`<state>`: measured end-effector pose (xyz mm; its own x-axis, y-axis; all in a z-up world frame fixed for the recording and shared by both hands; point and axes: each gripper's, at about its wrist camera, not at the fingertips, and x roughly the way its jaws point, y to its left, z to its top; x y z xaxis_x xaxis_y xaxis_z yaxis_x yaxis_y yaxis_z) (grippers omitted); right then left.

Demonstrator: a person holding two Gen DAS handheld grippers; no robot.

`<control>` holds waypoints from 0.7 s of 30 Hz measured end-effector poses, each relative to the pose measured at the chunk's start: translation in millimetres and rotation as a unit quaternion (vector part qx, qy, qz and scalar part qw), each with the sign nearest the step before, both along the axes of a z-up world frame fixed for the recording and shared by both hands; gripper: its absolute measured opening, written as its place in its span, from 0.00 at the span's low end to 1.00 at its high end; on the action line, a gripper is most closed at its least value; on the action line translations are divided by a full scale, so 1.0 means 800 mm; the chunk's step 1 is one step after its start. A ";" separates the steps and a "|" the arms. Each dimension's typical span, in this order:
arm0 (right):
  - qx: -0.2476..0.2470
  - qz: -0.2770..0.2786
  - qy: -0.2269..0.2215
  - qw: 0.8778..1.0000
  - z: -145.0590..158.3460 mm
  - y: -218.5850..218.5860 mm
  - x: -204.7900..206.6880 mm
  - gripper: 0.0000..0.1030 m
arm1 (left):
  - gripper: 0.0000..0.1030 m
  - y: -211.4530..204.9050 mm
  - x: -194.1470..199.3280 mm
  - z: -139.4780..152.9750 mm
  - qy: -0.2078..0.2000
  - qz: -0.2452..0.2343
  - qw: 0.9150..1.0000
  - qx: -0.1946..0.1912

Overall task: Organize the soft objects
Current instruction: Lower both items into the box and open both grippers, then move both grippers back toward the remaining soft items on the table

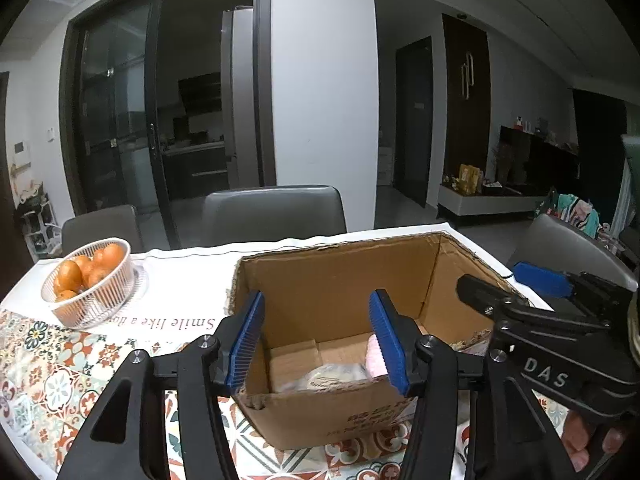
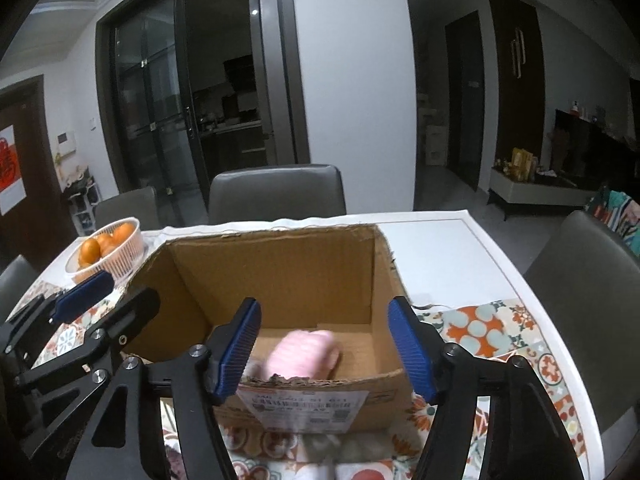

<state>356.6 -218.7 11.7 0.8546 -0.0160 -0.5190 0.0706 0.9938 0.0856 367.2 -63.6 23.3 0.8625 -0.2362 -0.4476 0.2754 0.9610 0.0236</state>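
An open cardboard box (image 1: 340, 280) (image 2: 280, 264) stands on the table. Inside it lies a pink soft object (image 2: 304, 354), blurred in the right wrist view; in the left wrist view a bit of the pink object (image 1: 375, 356) shows beside a pale bagged item (image 1: 328, 376). My left gripper (image 1: 316, 340) is open and empty, just above the box's near rim. My right gripper (image 2: 326, 344) is open and empty above the same rim; it also shows in the left wrist view (image 1: 516, 280). My left gripper also shows in the right wrist view (image 2: 108, 292).
A white basket of oranges (image 1: 90, 282) (image 2: 108, 252) stands at the table's far left. Grey chairs (image 1: 274, 214) (image 2: 588, 280) stand behind and to the right. A patterned tablecloth (image 1: 48, 380) covers the table. A soft pale item (image 2: 340, 452) lies before the box.
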 end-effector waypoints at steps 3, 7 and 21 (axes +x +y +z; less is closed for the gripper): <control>-0.008 -0.006 -0.005 1.000 0.006 0.003 -0.010 0.66 | 0.55 0.005 -0.008 0.006 0.001 0.002 1.000 -0.002; -0.005 -0.005 -0.011 1.000 0.015 0.004 -0.025 0.66 | 0.57 0.012 -0.024 0.016 0.000 -0.002 1.000 -0.002; 0.005 0.008 -0.028 1.000 0.041 0.028 -0.093 0.66 | 0.59 0.043 -0.102 0.044 -0.014 0.013 1.000 -0.005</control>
<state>282.6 -196.6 44.6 0.8821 0.0034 -0.4711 0.0491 0.9939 0.0991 286.0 -28.9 58.7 0.8808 -0.2182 -0.4202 0.2502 0.9680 0.0218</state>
